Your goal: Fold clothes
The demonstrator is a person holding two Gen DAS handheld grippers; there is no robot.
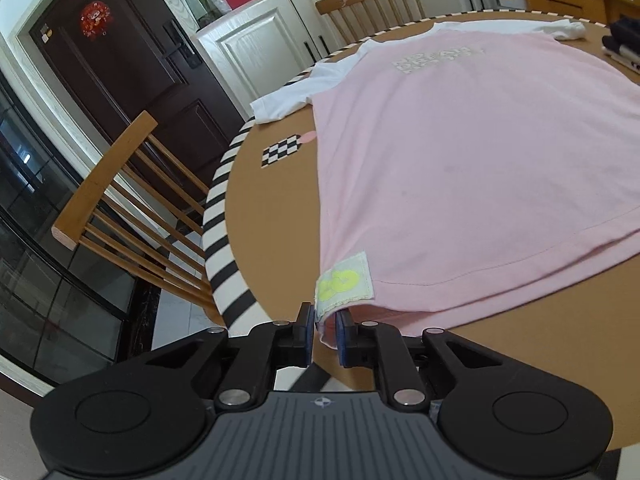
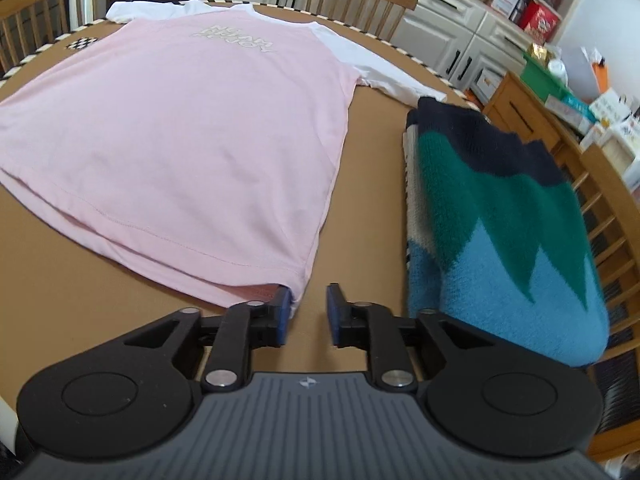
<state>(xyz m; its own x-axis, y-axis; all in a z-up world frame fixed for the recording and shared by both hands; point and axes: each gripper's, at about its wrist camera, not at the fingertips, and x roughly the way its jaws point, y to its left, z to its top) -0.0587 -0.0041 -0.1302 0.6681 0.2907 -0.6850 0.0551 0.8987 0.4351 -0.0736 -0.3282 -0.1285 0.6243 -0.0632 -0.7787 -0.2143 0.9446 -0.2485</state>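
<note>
A pink T-shirt [image 1: 460,168] with white sleeves lies flat on the round brown table [image 1: 272,208], print side up. My left gripper [image 1: 323,326] is shut on the shirt's near left hem corner, just below a pale patch with a yellow mark [image 1: 346,280]. In the right wrist view the shirt [image 2: 192,128] fills the left half. My right gripper [image 2: 307,308] is open at the shirt's near right hem corner, with the left finger [image 2: 283,306] touching the hem edge and the right finger on bare table.
A folded knit sweater [image 2: 500,224] in navy, green and blue lies right of the shirt. Wooden chairs [image 1: 120,216] ring the table, whose edge is striped black and white [image 1: 216,240]. A checkered marker [image 1: 280,150] sits left of the shirt. Cabinets stand behind.
</note>
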